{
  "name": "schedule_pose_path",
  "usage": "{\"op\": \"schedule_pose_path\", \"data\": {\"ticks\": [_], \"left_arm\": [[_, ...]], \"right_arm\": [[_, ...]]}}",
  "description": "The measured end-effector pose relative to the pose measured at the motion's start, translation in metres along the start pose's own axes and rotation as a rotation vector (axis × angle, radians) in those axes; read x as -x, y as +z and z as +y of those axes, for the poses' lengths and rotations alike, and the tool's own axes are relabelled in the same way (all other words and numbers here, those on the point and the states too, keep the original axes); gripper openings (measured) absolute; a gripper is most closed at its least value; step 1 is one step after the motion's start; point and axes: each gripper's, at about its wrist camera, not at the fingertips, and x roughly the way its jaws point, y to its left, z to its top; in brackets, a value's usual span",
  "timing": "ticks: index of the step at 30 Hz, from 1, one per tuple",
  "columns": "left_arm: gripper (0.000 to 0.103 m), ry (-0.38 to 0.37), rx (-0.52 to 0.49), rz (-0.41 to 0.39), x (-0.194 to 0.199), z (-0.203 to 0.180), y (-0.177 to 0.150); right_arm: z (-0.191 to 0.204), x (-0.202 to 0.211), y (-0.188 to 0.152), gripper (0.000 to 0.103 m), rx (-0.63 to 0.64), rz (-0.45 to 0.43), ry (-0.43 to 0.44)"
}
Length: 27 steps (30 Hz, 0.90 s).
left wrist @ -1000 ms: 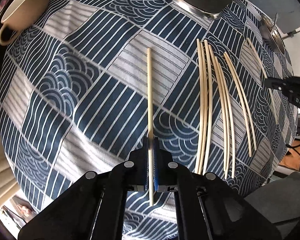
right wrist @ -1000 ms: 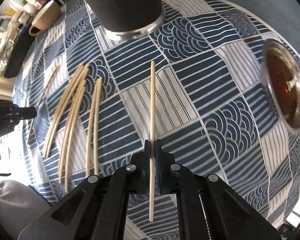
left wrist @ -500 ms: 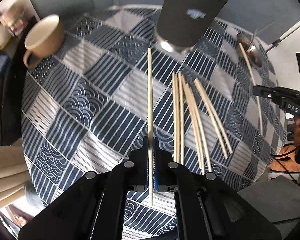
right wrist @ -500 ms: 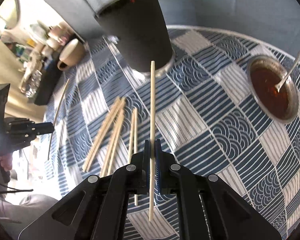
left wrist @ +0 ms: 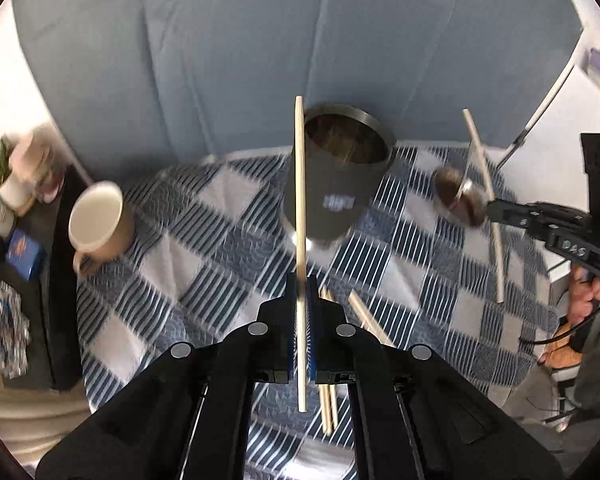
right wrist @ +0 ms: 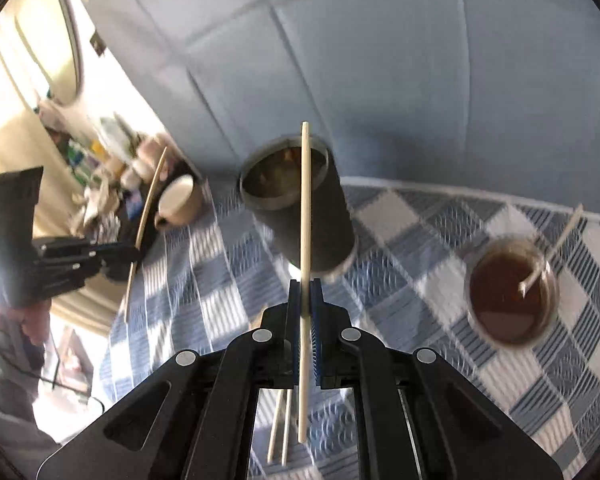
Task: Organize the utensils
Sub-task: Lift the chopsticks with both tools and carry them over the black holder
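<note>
both claws are clamped: left claw (left wrist: pixel 301 280) on one chopstick (left wrist: pixel 299 200), right claw (right wrist: pixel 305 284) on another chopstick (right wrist: pixel 305 220).

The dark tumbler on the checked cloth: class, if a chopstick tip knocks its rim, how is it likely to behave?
The dark tumbler is tall and narrows toward its base, so it may tip rather than slide. Its metal rim suggests some steadying weight. The soft checked cloth probably grips the base, favouring a rock over a skid.

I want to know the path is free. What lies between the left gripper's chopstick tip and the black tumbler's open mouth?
Nothing: in the left wrist view the chopstick tip stands beside the tumbler rim, no object between.
</note>
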Motion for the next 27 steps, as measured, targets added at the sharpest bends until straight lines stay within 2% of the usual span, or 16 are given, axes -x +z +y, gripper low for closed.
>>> {"op": "schedule_pose_path", "data": {"ticks": [4, 10, 19, 27], "left_arm": [[0.005, -0.034, 0.004, -0.076, 0.004, 0.000, 0.027], [0.005, -0.130, 0.028, -0.244, 0.010, 0.002, 0.064], [0.005, -0.220, 0.048, -0.403, -0.017, 0.003, 0.103], [0.005, -0.231, 0.045, -0.430, -0.062, 0.003, 0.114]], "right_arm": [[0.007, 0.001, 0.026, 0.005, 0.020, -0.082, 0.048], [0.013, -0.011, 0.056, 0.005, 0.044, -0.179, 0.079], [0.005, -0.044, 0.099, 0.005, 0.014, -0.276, 0.107], [-0.016, -0.069, 0.113, 0.005, -0.043, -0.330, 0.155]]}}
